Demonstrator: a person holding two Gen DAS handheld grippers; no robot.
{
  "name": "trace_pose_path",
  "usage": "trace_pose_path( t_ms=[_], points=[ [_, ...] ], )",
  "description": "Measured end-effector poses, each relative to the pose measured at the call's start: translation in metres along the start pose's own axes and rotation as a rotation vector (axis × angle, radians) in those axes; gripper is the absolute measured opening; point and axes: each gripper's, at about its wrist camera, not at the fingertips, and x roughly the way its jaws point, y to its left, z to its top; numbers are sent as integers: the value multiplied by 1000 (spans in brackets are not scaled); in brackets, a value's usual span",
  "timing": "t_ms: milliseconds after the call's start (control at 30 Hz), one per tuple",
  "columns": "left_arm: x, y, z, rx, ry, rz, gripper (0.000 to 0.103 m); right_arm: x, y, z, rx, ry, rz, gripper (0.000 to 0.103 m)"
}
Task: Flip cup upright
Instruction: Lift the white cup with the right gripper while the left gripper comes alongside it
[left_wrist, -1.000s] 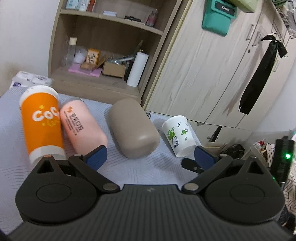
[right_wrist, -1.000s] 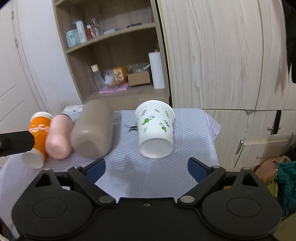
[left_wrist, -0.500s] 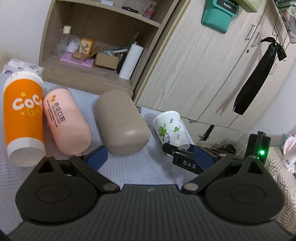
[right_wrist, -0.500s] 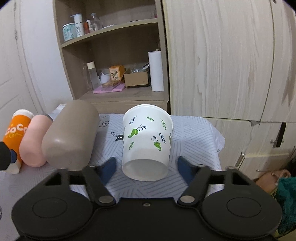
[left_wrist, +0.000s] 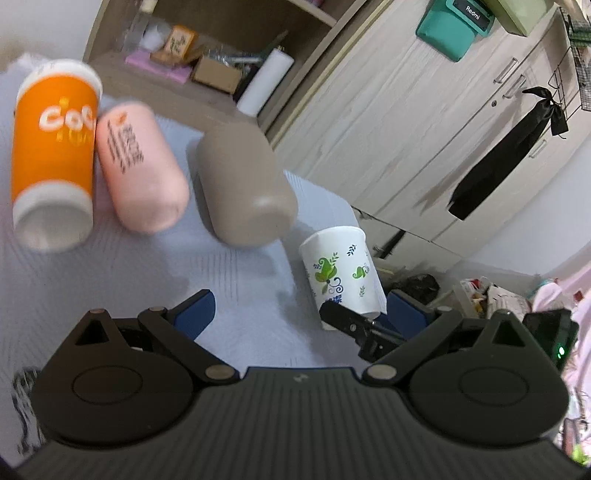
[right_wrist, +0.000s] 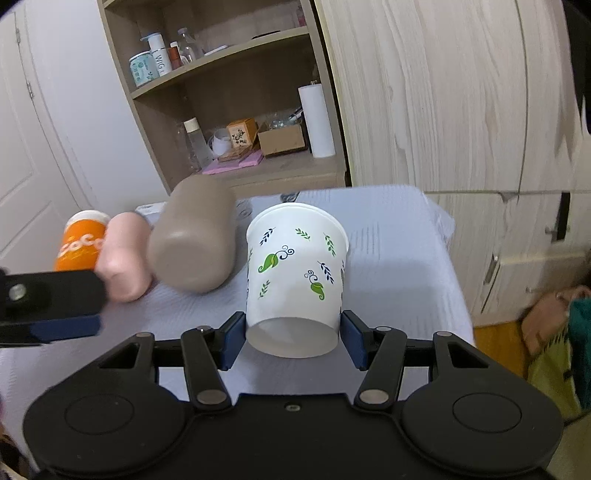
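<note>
**Paper cup caught between our right tongs, midway to standing**

We held the white leaf-printed paper cup (right_wrist: 295, 277) between the blue pads (right_wrist: 233, 339) of our right gripper (right_wrist: 293, 341), the tongs closed on its narrow end at the near right of the cloth-covered table (right_wrist: 399, 266). The cup leaned away from us, its closed base facing the camera and its wider mouth pointing off toward the cabinets. Our left gripper (left_wrist: 299, 314) hung with its tongs spread wide, holding nothing.

We judged the thin paper wall the chief risk: a harder squeeze could crush it, a looser one could let the tapered cup slip as it turned. The table edge lay close on the right.

Three more vessels lay on their sides: an orange cup (left_wrist: 51, 155), a pink tumbler (left_wrist: 140, 173), a grey-brown tumbler (left_wrist: 243, 184). We could not see inside any of them.
</note>
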Motion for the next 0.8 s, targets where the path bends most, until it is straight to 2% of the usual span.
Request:
trace_pose_path(
  t_ms=[467, 667, 800],
  points=[
    [-34, 7, -20, 8, 11, -27, 100, -41, 30, -39, 73, 31, 58, 62],
    [-44, 21, -24, -18, 35, -41, 100, -43, 49, -51, 89, 58, 100, 62],
    [-40, 32, -26, -61, 56, -70, 100, -39, 58, -57, 79, 72, 96, 62]
  ],
)
